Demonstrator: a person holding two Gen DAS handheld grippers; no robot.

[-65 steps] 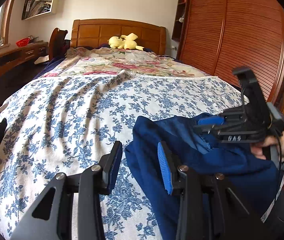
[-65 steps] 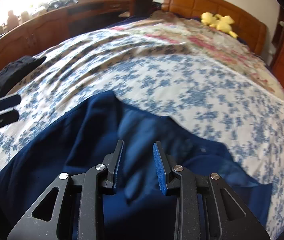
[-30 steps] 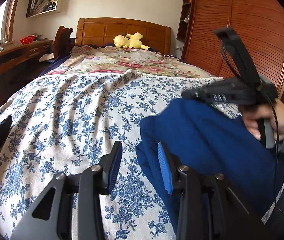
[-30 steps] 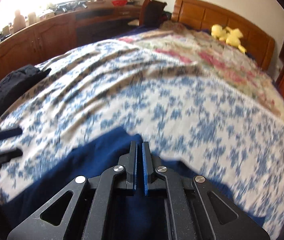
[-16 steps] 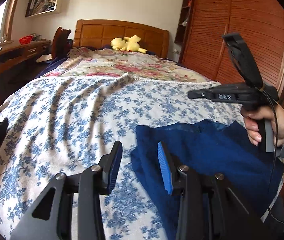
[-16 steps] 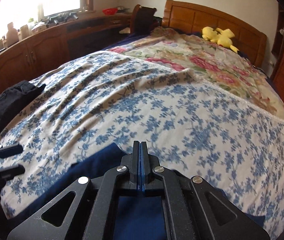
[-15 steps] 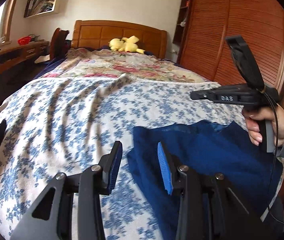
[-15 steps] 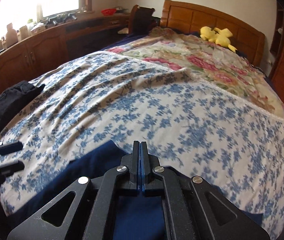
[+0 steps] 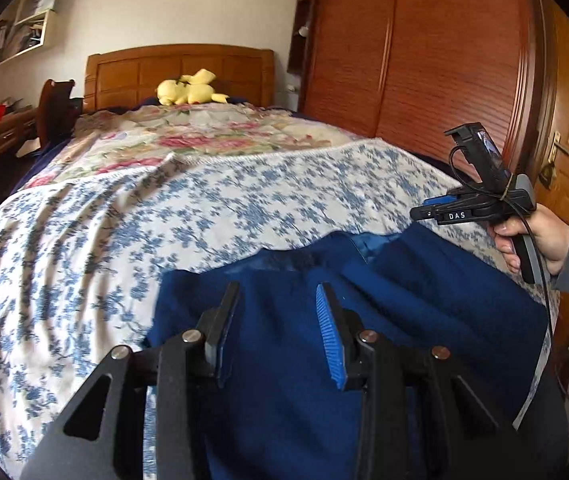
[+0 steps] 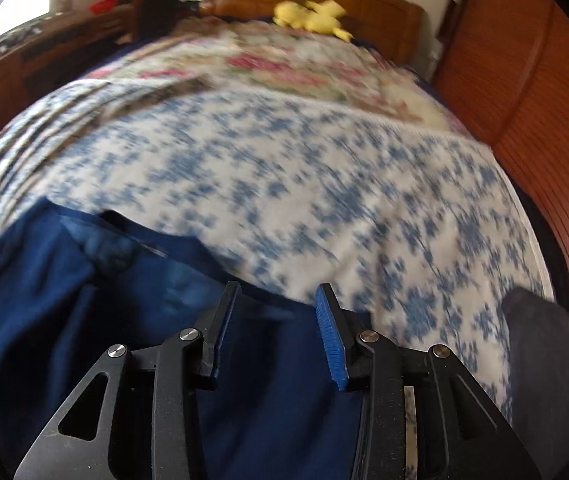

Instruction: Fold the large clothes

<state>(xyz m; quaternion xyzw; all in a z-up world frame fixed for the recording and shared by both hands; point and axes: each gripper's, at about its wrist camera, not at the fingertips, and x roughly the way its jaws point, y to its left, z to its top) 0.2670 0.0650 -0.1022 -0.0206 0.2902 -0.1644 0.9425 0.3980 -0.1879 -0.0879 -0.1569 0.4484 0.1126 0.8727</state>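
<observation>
I am between two folds, as I judge it; the blue garment (image 9: 424, 300) lies spread on the near part of the bed, on the blue-flowered cover (image 9: 212, 208), with its far edge toward the headboard (image 9: 180, 68) and its near part hanging out of the picture below my grippers.

My left gripper (image 9: 278, 328) stands with its jaws apart over the left part of the cloth; nothing is between the pads, they only hover above the fabric. My right gripper (image 10: 276, 328) has just been opening its jaws, and in its own view they stand apart with only flat blue cloth seen under them, so it holds nothing; from the left view I see this same right gripper (image 9: 420, 213) above the far right edge of the garment, with the person's hand (image 9: 532, 236) on its handle.

The garment is not smooth; there is a fold or seam near the far edge, close to a lighter blue patch (image 9: 368, 242), and some long wrinkles run toward the right.

For the next move, I think each gripper must come down on one corner or edge of the cloth and close on a single layer; then both must lift together and carry that edge over the rest. The right view is blurred, so I cannot tell which edge lies nearest to its pads.
</observation>
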